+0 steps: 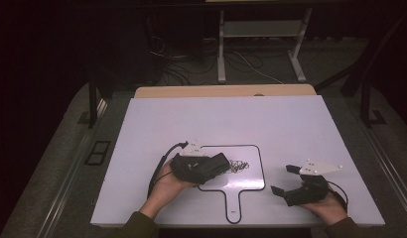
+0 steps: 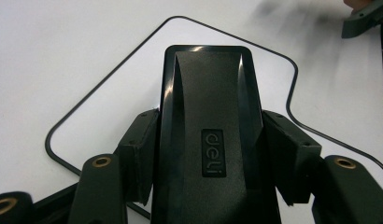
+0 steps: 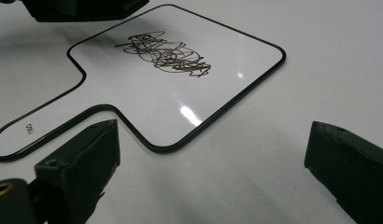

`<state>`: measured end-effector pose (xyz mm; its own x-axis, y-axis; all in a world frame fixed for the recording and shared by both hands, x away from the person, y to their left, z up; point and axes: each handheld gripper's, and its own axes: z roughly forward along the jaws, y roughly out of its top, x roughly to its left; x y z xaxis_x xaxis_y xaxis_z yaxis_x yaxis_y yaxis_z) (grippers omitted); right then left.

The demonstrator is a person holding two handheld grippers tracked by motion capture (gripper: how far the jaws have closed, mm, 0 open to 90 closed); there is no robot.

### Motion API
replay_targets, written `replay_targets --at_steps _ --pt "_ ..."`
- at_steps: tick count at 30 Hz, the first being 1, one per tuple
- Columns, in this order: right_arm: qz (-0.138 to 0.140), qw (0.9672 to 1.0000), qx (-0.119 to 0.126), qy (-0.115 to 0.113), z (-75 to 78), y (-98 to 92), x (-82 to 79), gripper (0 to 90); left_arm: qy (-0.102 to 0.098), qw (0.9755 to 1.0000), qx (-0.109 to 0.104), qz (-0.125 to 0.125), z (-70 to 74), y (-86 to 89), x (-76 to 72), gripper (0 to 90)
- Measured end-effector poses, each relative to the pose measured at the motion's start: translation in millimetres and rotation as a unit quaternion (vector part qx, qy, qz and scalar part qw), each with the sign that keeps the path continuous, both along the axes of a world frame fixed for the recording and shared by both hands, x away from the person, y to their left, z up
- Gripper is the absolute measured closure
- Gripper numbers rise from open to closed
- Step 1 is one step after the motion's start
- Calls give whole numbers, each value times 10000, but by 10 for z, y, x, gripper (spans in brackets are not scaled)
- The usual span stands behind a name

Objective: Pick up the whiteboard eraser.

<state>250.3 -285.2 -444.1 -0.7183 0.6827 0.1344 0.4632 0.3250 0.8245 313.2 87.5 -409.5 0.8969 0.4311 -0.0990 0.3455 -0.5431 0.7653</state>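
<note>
Your left tool [image 2: 208,140] clamps the black plastic eraser [image 2: 209,121] above the scribbled handled whiteboard [image 3: 189,79]; your right tool [image 3: 217,163] gapes empty.

a small whiteboard [image 1: 243,168] with a handle lay flat on the desk [image 1: 271,124], handle toward the near edge. a scribble [image 1: 237,165] sat on its middle. the left tool [image 1: 222,163], holding an eraser [image 2: 210,140], was over the board's left part. the right tool [image 1: 283,179] was right of the board, apart from it.
</note>
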Motion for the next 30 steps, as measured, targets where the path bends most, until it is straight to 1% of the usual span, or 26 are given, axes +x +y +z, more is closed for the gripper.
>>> replay_targets --at_steps 4,7,11,16,19,22,24,28,30 --pt "-6 10000 3 2 2 -3 -1 24 -18 10000 21 -21 17 -22 107 394" --pt "-23 10000 9 2 3 -5 -1 24 -82 9999 60 -23 33 -48 194 394" --pt "-30 10000 3 2 1 -6 2 24 -110 9999 66 -4 42 -94 325 394" --pt "-43 10000 8 1 1 -13 0 24 -90 9999 -3 48 15 -153 469 394" --pt "-45 10000 17 -3 1 -18 0 24 -100 9999 75 76 -39 -179 518 394" --pt "-36 10000 6 -9 -1 -18 0 24 -93 9996 200 155 -107 -194 561 395" --pt "-38 10000 15 -7 1 -15 -1 24 -62 9996 194 173 -131 -189 583 395" --pt "-38 10000 9 -21 3 -15 -2 24 -36 9995 299 123 -147 -201 593 396" --pt "-40 10000 3 -23 4 -15 0 24 -32 9994 307 133 -154 -218 587 396"
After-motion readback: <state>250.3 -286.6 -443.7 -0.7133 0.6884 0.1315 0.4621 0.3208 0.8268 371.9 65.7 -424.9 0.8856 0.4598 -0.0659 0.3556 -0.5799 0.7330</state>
